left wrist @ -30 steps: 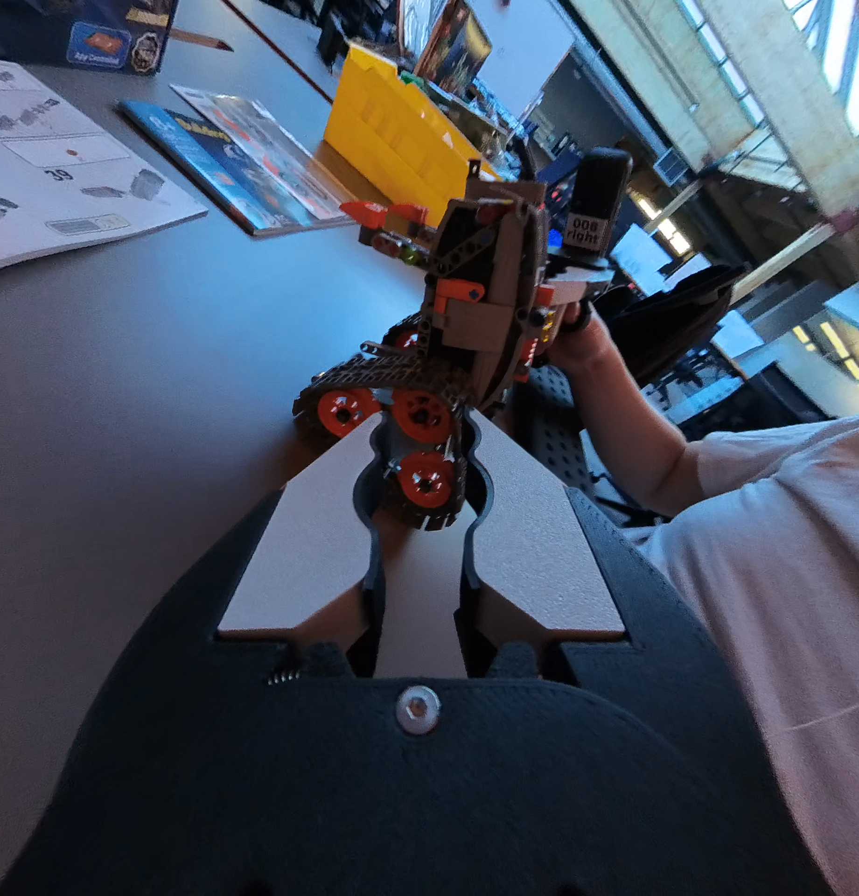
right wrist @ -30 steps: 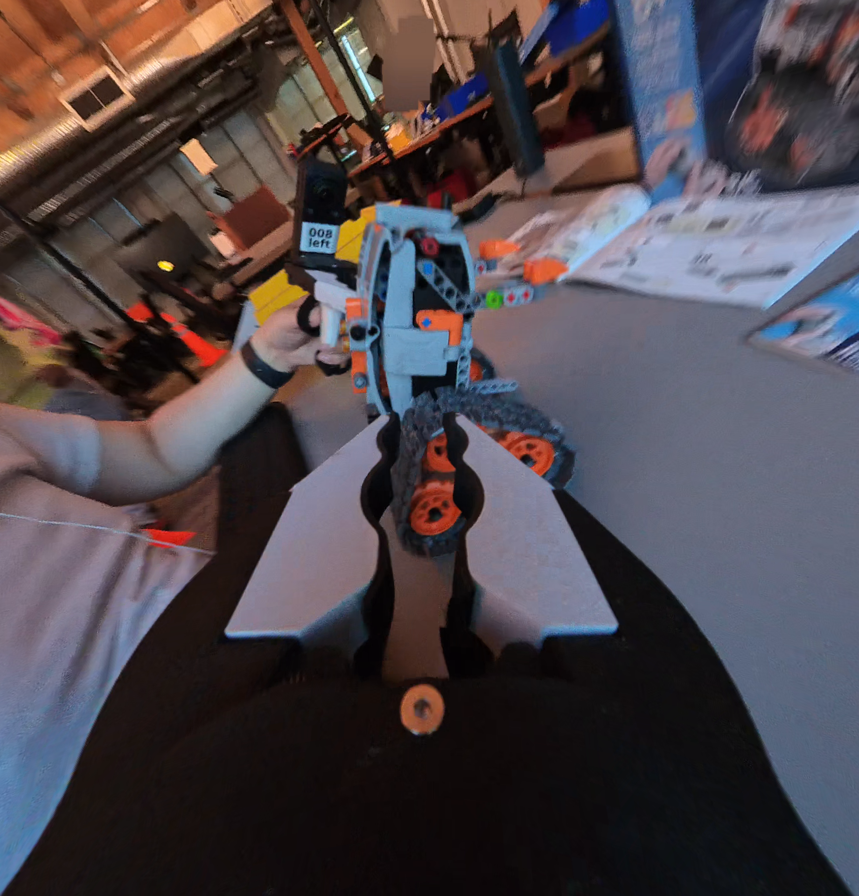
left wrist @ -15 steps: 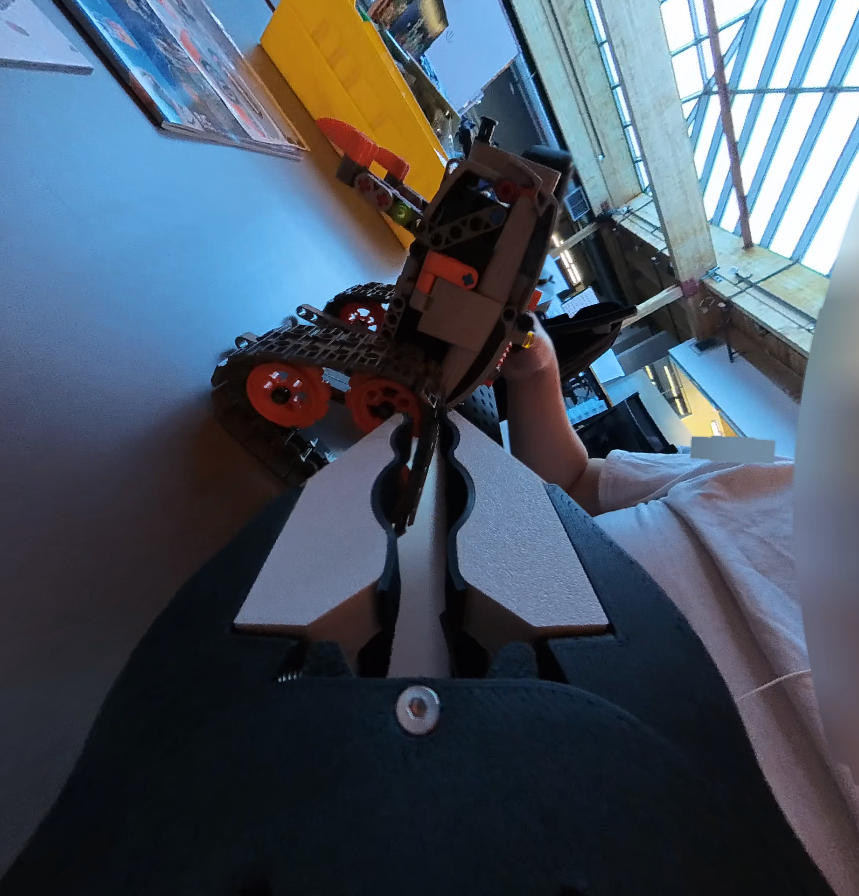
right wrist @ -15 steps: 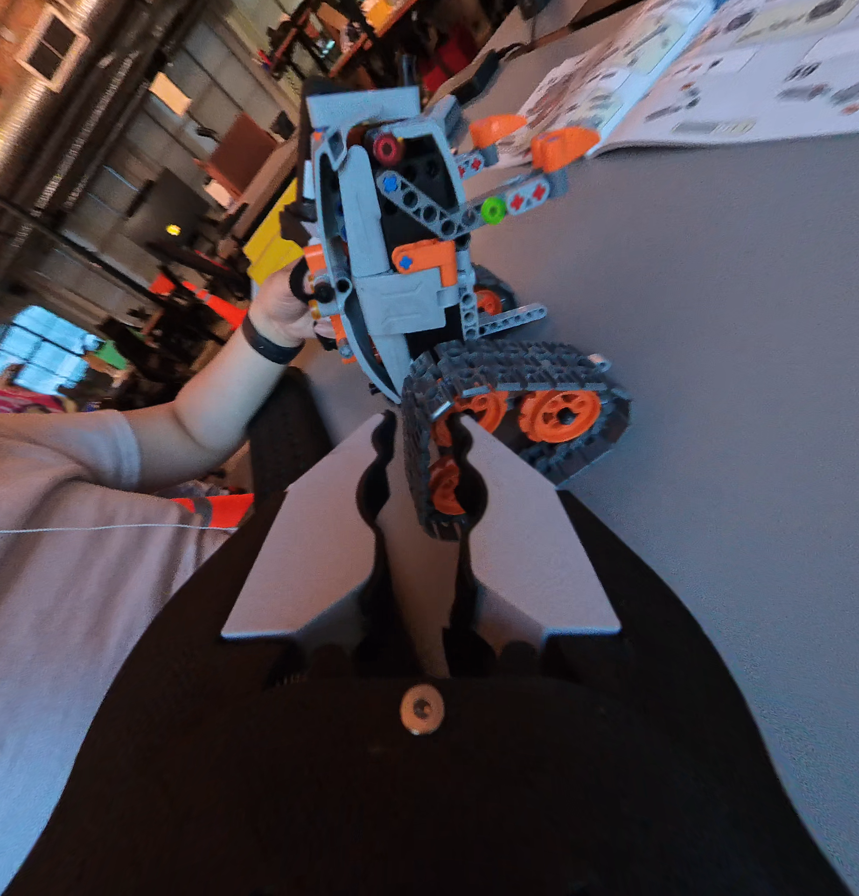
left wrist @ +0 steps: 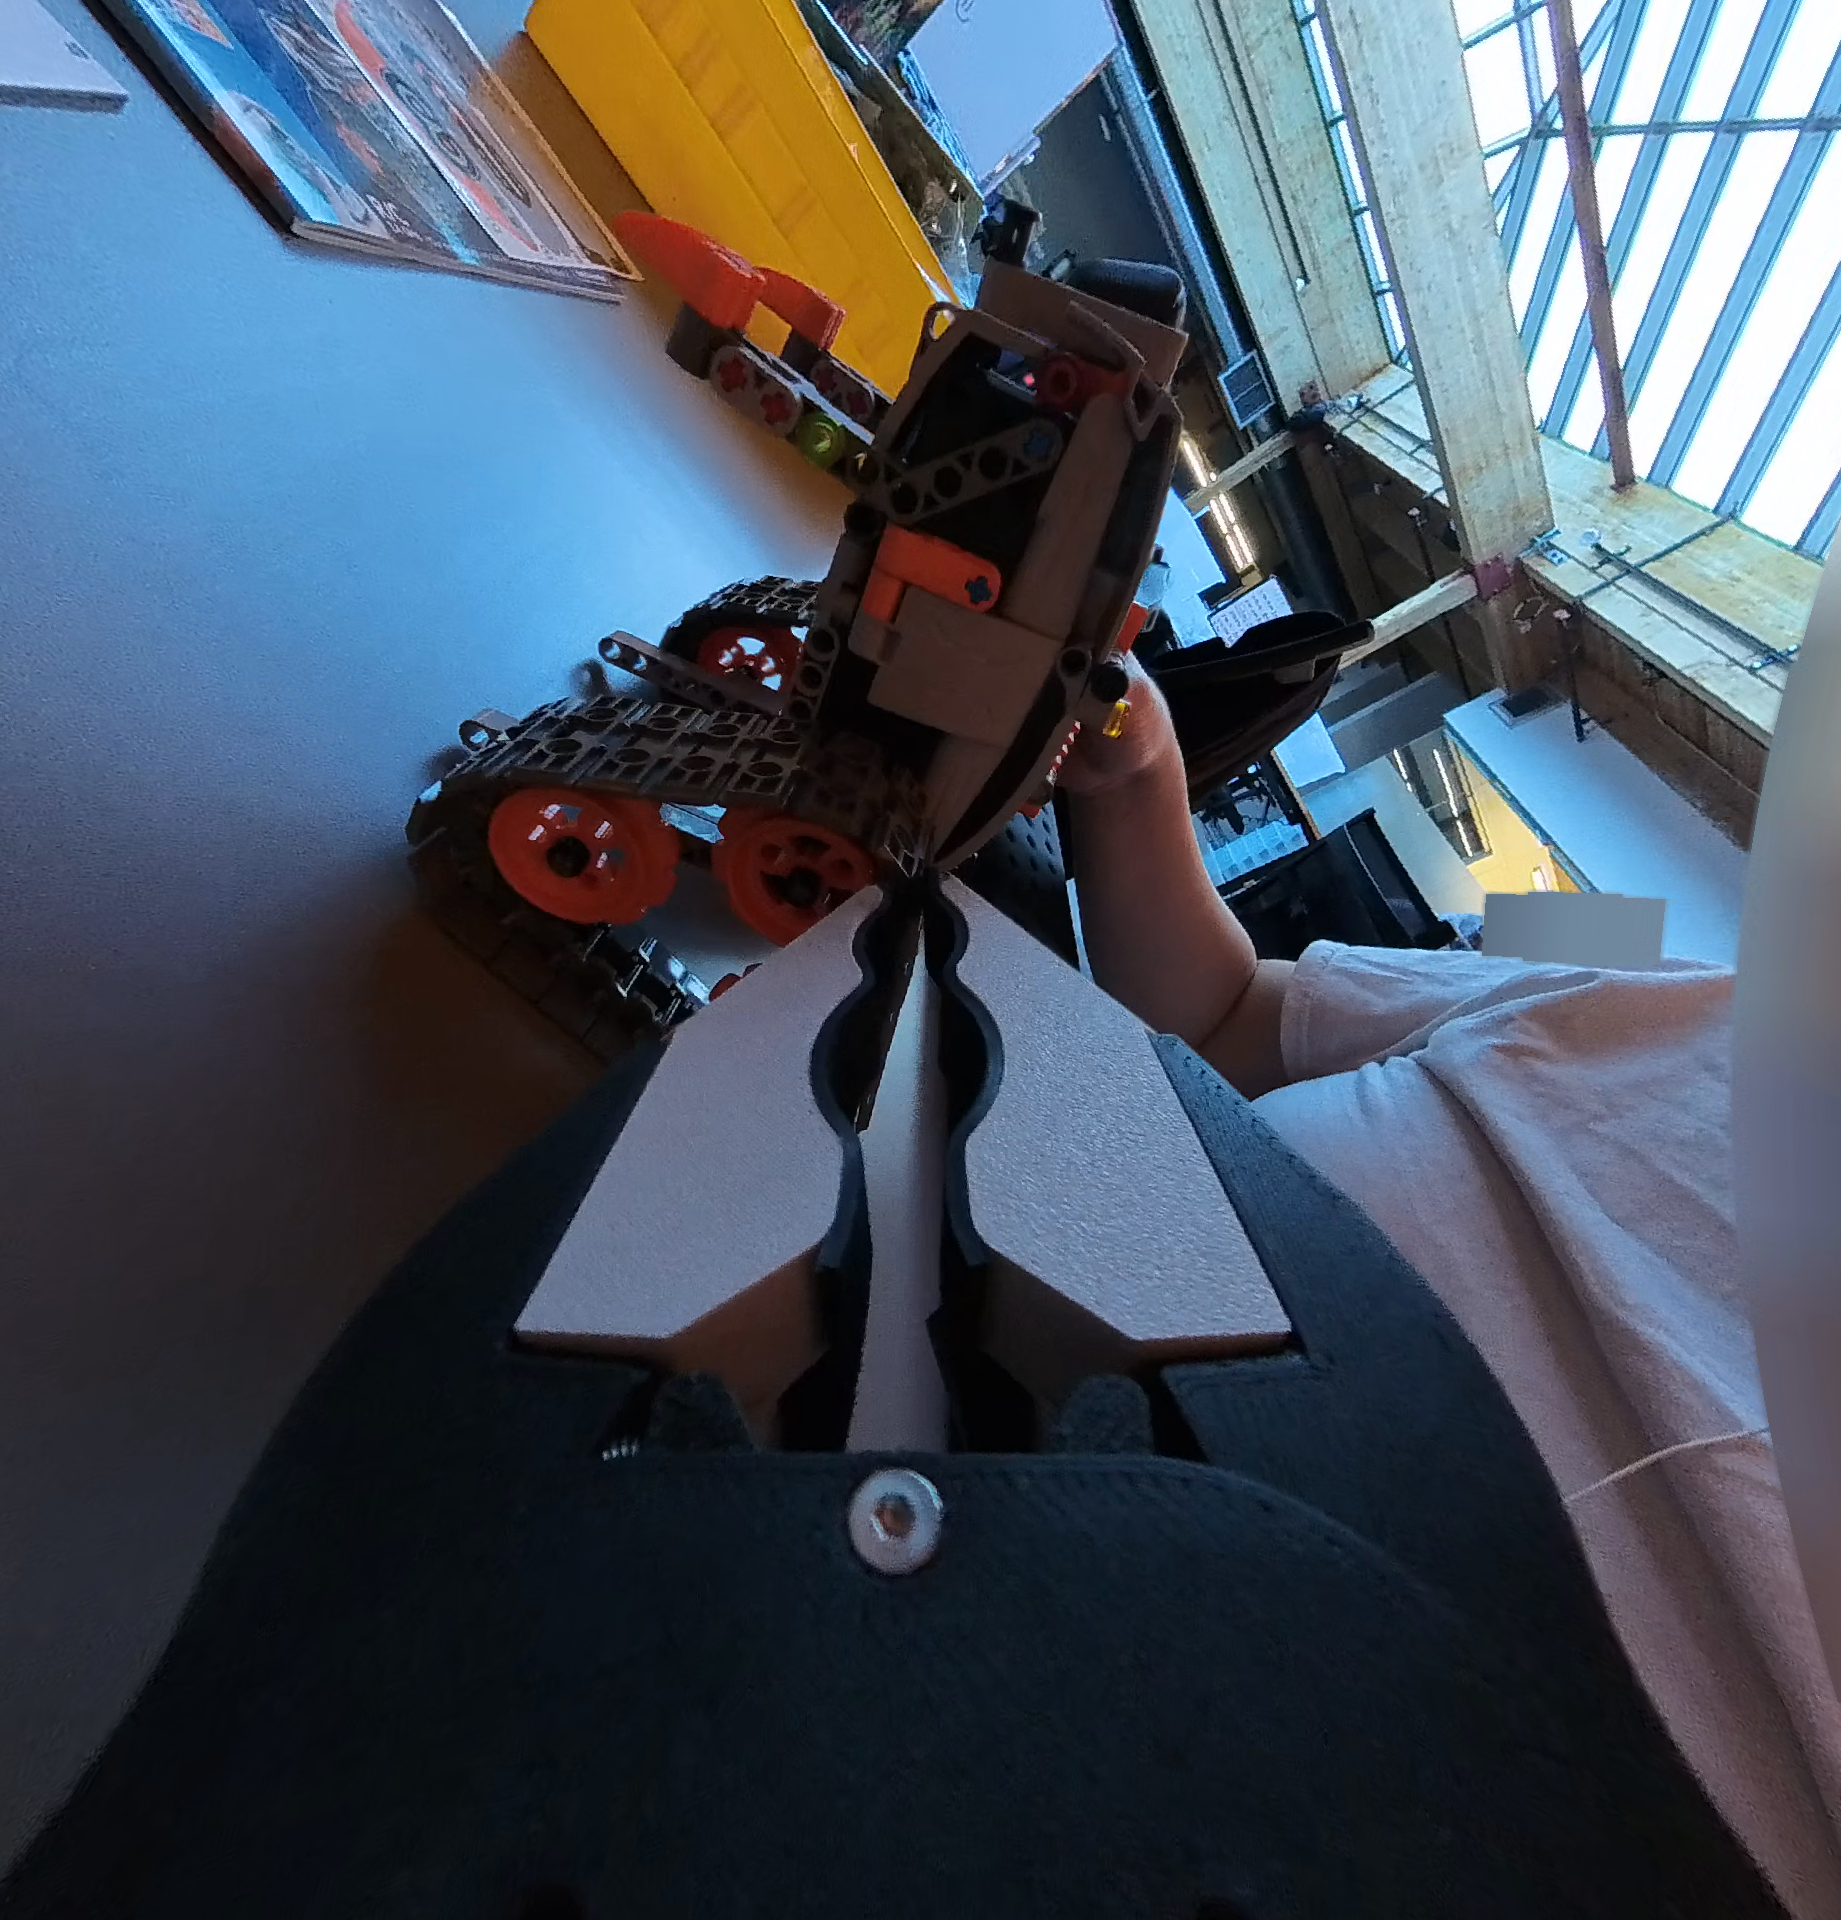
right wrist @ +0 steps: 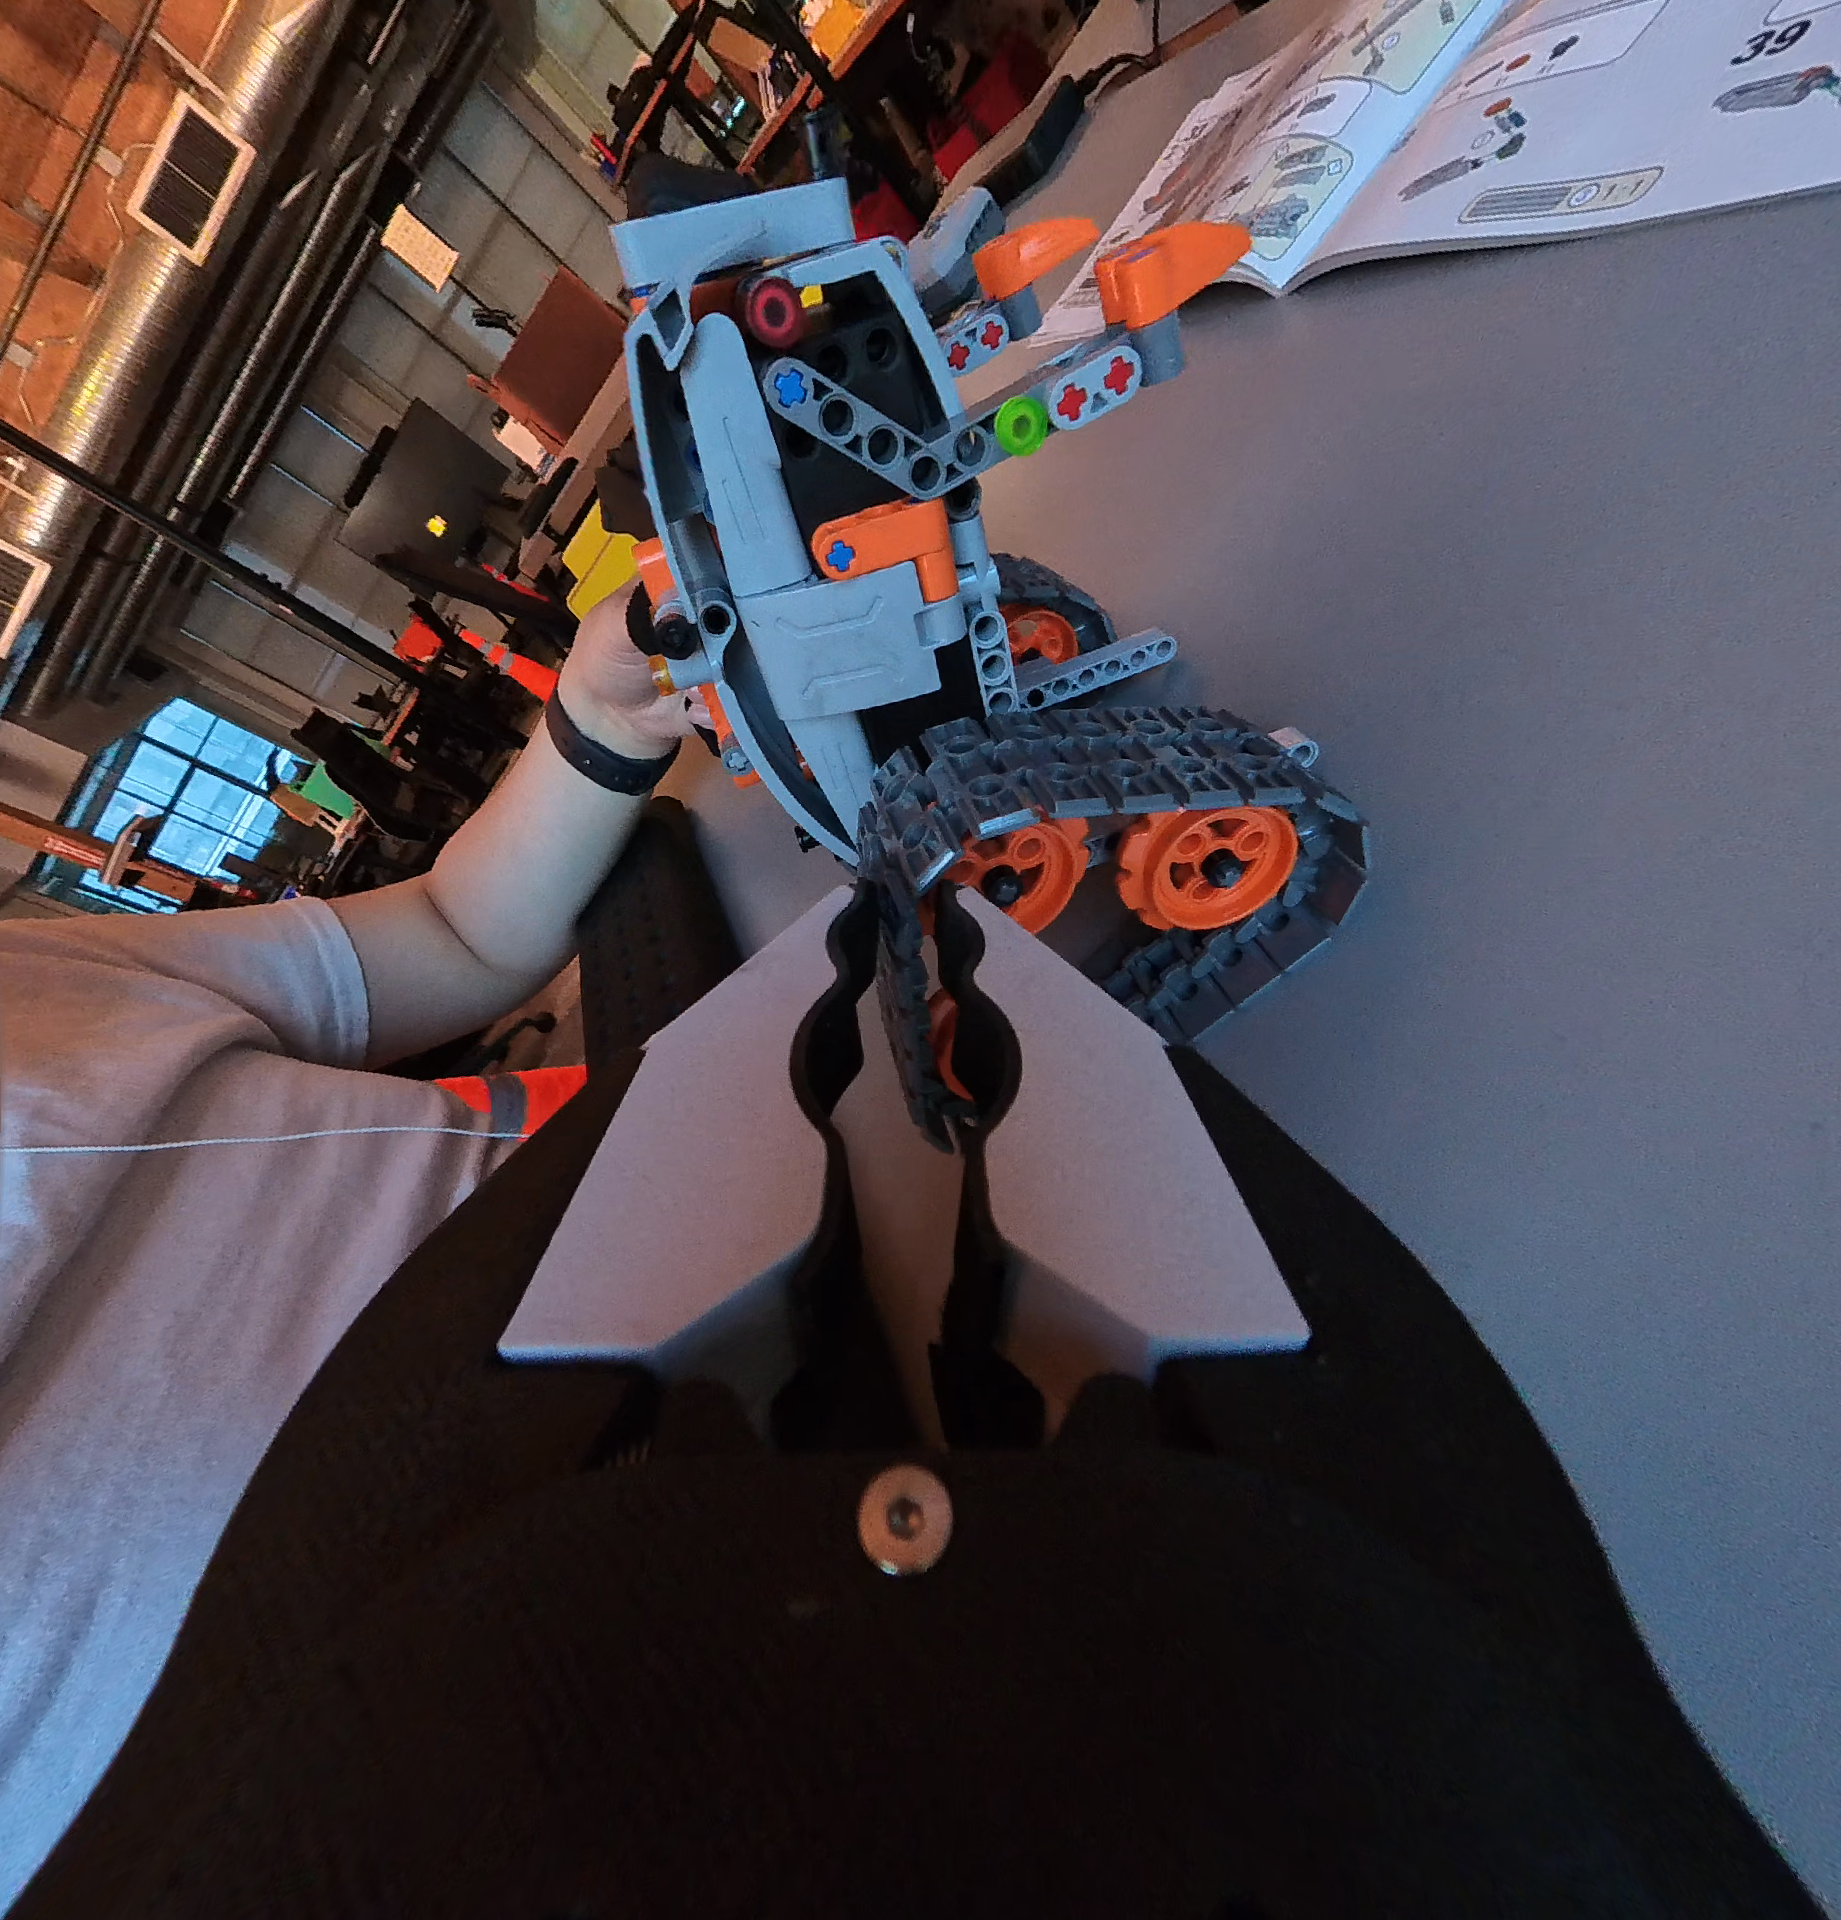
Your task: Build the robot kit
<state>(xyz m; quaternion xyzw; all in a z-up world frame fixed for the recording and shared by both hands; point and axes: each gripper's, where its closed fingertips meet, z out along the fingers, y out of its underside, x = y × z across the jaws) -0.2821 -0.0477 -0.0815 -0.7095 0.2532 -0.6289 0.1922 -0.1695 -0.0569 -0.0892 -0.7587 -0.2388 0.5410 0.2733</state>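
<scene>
A brick-built tracked vehicle (left wrist: 957, 582) has a grey body, orange wheels and dark tracks. It stands on the grey table (left wrist: 220, 520), and both grippers hold it at its near end. My left gripper (left wrist: 911, 904) is shut on the thin edge of the near track, its jaws almost together. My right gripper (right wrist: 908, 914) is shut on the other track of the vehicle (right wrist: 822, 582), with an orange wheel (right wrist: 942, 1039) showing between the fingers. Orange claws on a grey arm (right wrist: 1092, 260) stick out at the vehicle's front. The body hides most of the opposite gripper in each view.
A yellow bin (left wrist: 750, 156) and a closed booklet (left wrist: 376, 135) lie beyond the vehicle. An open instruction booklet (right wrist: 1518, 135) lies at the far right. The person's forearms (left wrist: 1155, 883) (right wrist: 500, 914) and light shirt (right wrist: 168, 1195) are beside the table (right wrist: 1518, 727). There is about 12 cm between the tips of the two grippers.
Both grippers have rolled, so the table now looks steeply tilted. The left jaws have narrowed from around the rear wheel to the track's thin edge. The vehicle looks closer.
</scene>
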